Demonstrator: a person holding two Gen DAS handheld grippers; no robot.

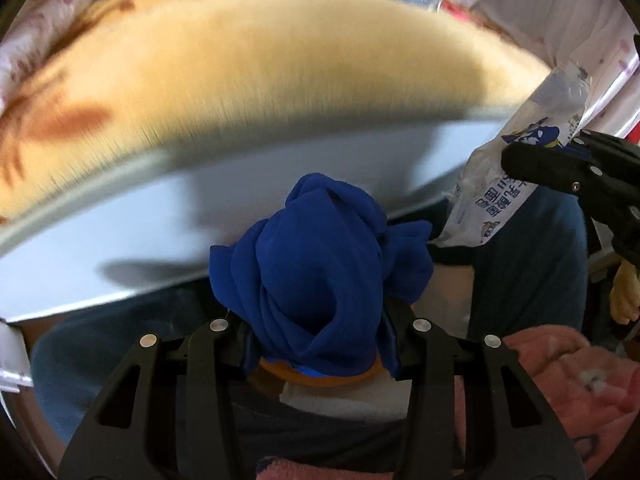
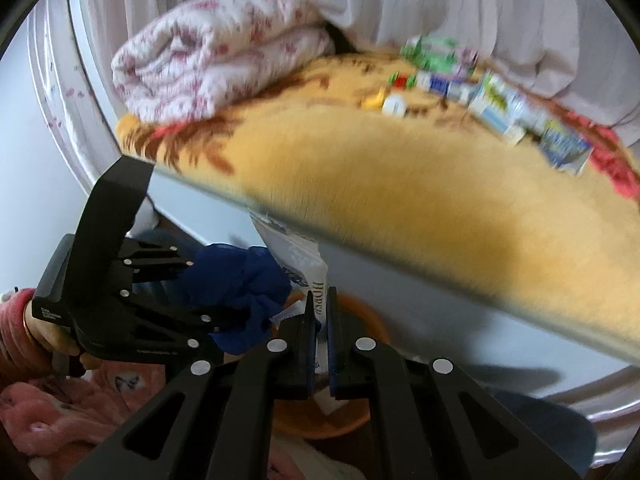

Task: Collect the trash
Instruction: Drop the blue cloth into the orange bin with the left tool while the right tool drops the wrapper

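Left gripper [image 1: 316,344] clamps crumpled blue plastic bag [image 1: 320,272] above round orange bin [image 2: 360,320]; right gripper [image 2: 320,344] pinches white printed wrapper [image 2: 308,268] over it.

Both hand-held grippers, left [image 1: 316,344] and right [image 2: 320,320], clamped.

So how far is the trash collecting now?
Nothing looks finished. In hand: left gripper holds a blue cloth, right gripper pinches a white wrapper, both above the orange bin. Left: packets still lie on the yellow blanket.
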